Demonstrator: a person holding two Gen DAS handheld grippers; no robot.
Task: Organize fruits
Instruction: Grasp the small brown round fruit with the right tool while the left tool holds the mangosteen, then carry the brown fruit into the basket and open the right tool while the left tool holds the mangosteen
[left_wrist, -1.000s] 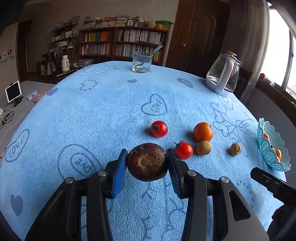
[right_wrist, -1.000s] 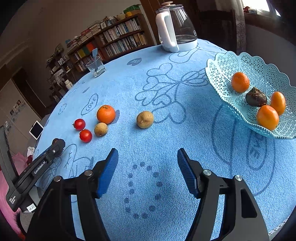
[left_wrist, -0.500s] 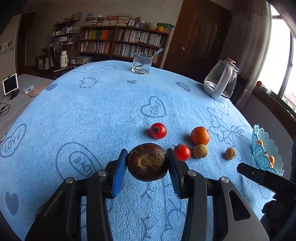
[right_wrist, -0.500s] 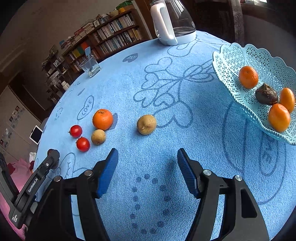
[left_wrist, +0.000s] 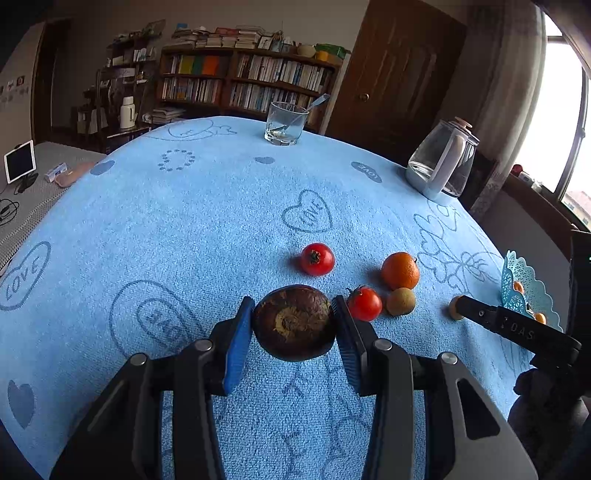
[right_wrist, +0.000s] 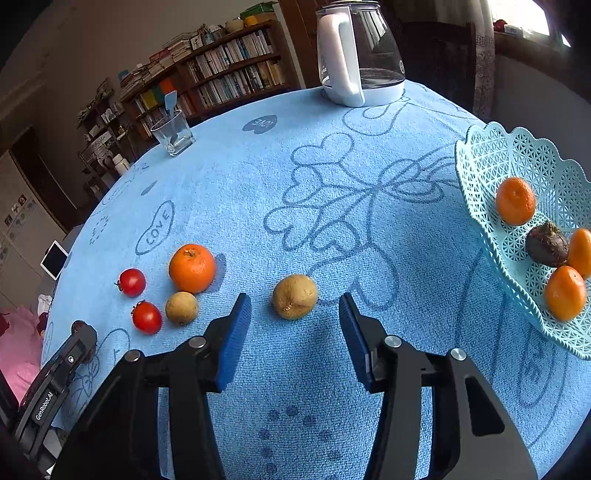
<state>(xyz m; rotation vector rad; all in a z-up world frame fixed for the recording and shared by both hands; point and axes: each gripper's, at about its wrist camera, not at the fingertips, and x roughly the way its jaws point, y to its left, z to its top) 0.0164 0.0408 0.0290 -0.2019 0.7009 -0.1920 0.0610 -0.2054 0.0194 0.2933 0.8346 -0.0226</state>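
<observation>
While clamped between the left gripper (left_wrist: 294, 325) fingers, the dark fruit (left_wrist: 294, 322) hangs.

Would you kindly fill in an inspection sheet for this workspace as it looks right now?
Surface: blue towelling tablecloth with heart and LOVE prints.
Job's things: teal lattice plastic basket holding three oranges and one dark fruit; loose on the cloth are two red tomatoes, one orange mandarin and two small tan round fruits.
Clutter: clear drinking glass with spoon; glass kettle with white handle.
Grippers: left gripper shut on a dark brown round fruit; right gripper open, jaws short of the nearer tan fruit.
Cables: black cables beside the table.
Surroundings: wooden bookshelves, brown door, white tablet.
</observation>
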